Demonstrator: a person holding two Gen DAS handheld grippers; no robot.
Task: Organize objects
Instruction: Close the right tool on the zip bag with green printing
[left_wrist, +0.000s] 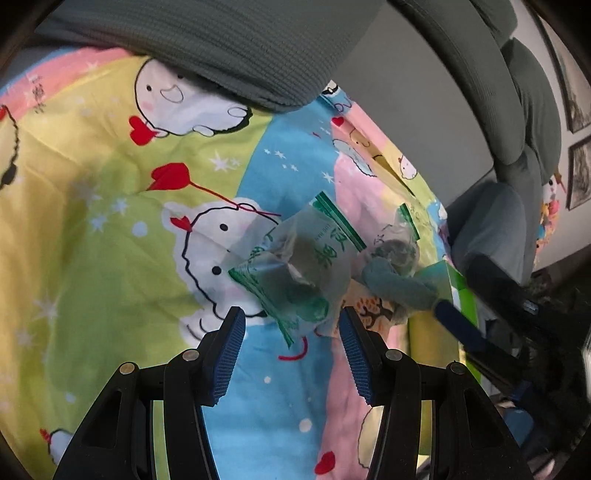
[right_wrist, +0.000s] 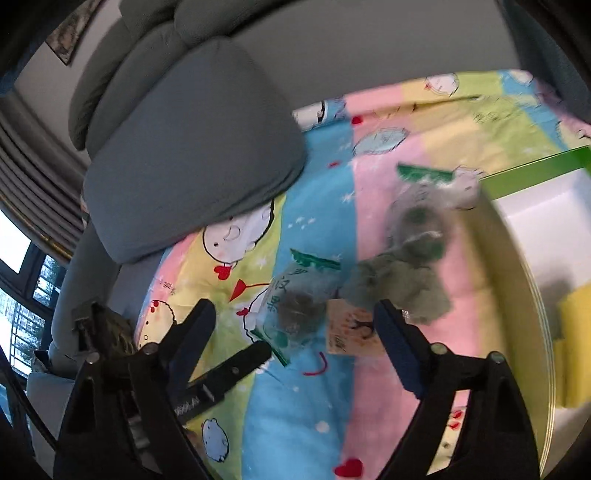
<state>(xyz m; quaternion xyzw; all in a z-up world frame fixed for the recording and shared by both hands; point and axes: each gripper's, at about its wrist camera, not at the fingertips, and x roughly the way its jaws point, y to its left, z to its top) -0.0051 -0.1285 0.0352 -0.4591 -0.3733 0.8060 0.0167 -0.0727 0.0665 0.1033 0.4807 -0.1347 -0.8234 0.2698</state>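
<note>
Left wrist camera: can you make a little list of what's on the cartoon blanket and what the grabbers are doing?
surface: cartoon blanket
near packet: clear green-edged packet, lying ahead of the left gripper
far packet: second green-edged packet
soft thing: blue-grey plush toy with card tag
box: green and white box
left gripper: open, empty
right gripper: open, empty

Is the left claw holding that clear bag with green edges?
No, the left claw stands open just short of the bag, which lies on the blanket.

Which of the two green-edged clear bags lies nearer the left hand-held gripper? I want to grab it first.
The bag with large green characters, just ahead of the left hand-held gripper; the other bag lies farther right, behind the grey-blue plush.
</note>
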